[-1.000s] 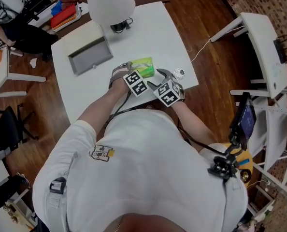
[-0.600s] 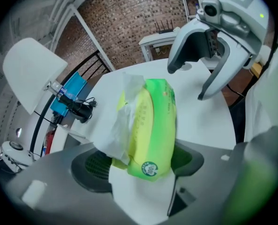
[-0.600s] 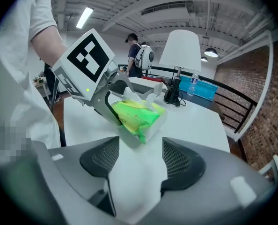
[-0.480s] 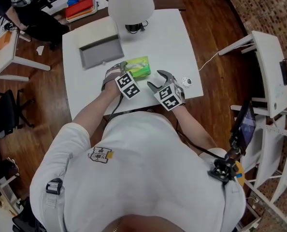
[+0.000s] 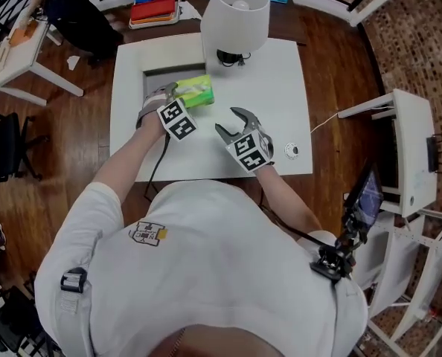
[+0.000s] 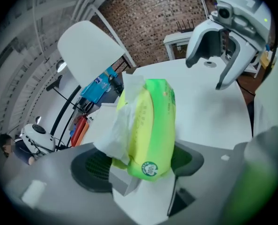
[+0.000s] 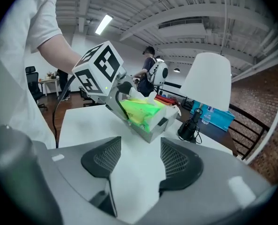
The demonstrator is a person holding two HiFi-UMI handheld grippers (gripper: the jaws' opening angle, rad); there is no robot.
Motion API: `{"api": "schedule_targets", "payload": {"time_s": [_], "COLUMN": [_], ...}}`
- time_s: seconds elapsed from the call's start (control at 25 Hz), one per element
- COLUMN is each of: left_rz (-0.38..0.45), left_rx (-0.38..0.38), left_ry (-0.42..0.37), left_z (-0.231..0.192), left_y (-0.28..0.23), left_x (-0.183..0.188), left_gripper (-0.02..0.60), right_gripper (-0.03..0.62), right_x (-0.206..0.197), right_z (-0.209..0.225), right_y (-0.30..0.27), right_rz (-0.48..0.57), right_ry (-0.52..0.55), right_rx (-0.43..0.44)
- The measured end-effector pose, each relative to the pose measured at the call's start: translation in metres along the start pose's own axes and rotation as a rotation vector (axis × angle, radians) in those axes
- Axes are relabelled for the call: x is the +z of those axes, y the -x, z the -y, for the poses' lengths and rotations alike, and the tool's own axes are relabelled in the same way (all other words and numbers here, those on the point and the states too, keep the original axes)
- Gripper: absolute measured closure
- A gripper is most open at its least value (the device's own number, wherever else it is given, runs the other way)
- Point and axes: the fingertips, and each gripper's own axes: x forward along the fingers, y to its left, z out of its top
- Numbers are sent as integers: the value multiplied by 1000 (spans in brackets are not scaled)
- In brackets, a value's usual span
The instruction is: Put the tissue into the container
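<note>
The green tissue pack (image 5: 195, 93) hangs above the table with white tissue poking from its top. My left gripper (image 5: 178, 97) is shut on it; in the left gripper view the pack (image 6: 150, 125) stands upright between the jaws. It hovers at the near right edge of the grey tray container (image 5: 160, 74) at the table's far left. My right gripper (image 5: 232, 124) is open to the right of the pack, over bare table. Its jaws have just been closing with nothing between them (image 7: 139, 161). The right gripper view shows the left gripper (image 7: 143, 118) holding the pack (image 7: 138, 108).
A white lamp (image 5: 236, 12) with a black base stands at the table's far edge, just right of the tray. A small round object (image 5: 292, 151) lies near the right edge. Red and blue items (image 5: 155, 7) sit beyond the table. A white side table (image 5: 411, 143) stands to the right.
Both grippers have moved away from the person toward the tray and lamp. The left one has carried the green pack up off the table to the tray's edge.
</note>
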Motion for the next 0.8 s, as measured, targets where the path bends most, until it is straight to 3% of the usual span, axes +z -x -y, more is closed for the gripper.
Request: {"api": "schedule_targets", "payload": {"time_s": [0.36,0.52,0.8], "left_rz": [-63,-83,-108], "left_rx": [-5,-52,-131], "left_ry": [-47,-65,-94], "left_z": [-66,-72,-66], "left_y": [-21,-35,-57], "left_x": [-43,-54,-65], "left_gripper": [229,229,230], "right_gripper": [332,333,336], "right_x": [66,84,79], "right_z": [13,19,19], "right_y": [-41,-58,-89], "right_rz": [33,34,-23], "right_ry": [88,97,112], "right_rx": [-1,-4,29]}}
